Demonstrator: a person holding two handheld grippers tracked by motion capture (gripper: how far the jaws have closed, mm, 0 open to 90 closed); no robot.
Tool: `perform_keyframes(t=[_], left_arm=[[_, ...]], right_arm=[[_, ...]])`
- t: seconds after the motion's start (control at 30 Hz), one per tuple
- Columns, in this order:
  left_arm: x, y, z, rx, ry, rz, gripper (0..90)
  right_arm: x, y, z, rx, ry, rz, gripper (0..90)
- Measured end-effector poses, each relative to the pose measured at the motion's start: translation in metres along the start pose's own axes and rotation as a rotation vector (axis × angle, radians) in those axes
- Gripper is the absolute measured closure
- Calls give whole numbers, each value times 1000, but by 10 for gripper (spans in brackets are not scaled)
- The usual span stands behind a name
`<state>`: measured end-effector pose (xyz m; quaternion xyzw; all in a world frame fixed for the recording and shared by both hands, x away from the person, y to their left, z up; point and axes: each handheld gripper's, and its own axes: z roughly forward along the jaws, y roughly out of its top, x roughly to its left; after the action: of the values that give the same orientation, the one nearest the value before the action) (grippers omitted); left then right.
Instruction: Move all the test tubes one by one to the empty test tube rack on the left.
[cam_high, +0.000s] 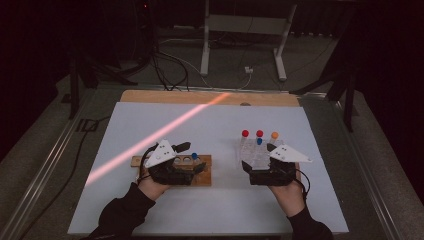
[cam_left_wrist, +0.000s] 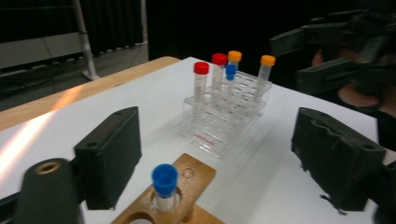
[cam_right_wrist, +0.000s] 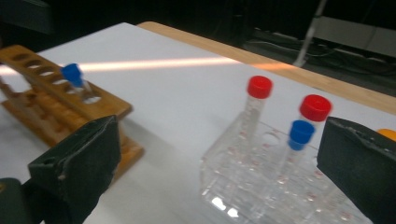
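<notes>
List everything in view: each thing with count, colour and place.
clear tube rack: one, transparent, right side of the sheet
capped tubes in the clear rack: five; two red, two orange, one blue
wooden rack: one, brown, left of centre
blue-capped tube: one, upright in the wooden rack
white sheet: one, covering the wooden table
left gripper: black, jaws open over the wooden rack
right gripper: black, jaws open at the clear rack
</notes>
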<state>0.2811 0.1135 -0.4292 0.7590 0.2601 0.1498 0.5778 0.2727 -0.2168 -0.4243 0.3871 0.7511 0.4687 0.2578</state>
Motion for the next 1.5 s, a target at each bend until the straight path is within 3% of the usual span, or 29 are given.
perform_keyframes(t=[0.03,0.07,0.17,0.33,0.47,0.73,0.77,0.83,1.03,1.5], left_arm=[[0,0,-1,1,-10,-3,130],[-1,0,-2,5,-22,-5,130],[-3,0,-5,-4,-39,-10,23],[-6,-1,-10,8,-62,-10,21],[-8,-3,-14,10,-57,-5,20],[-7,-3,-16,7,-57,-3,20],[-7,-4,-16,9,-59,-1,19],[-8,-4,-15,11,-58,1,20],[-9,-4,-14,13,-59,6,20],[-9,-4,-14,17,-62,4,20]], right_arm=[[0,-1,2,-6,-51,-2,0],[0,-1,2,-6,-51,-2,0],[-2,-3,7,-9,-108,20,26],[-5,-6,14,23,-138,42,31],[-5,-8,21,62,-164,57,58],[-12,-11,37,180,-233,105,237],[-14,-11,40,194,-248,110,298],[-15,-11,40,194,-249,121,307],[-19,-10,46,206,-256,136,441],[-27,-10,60,230,-270,141,594]])
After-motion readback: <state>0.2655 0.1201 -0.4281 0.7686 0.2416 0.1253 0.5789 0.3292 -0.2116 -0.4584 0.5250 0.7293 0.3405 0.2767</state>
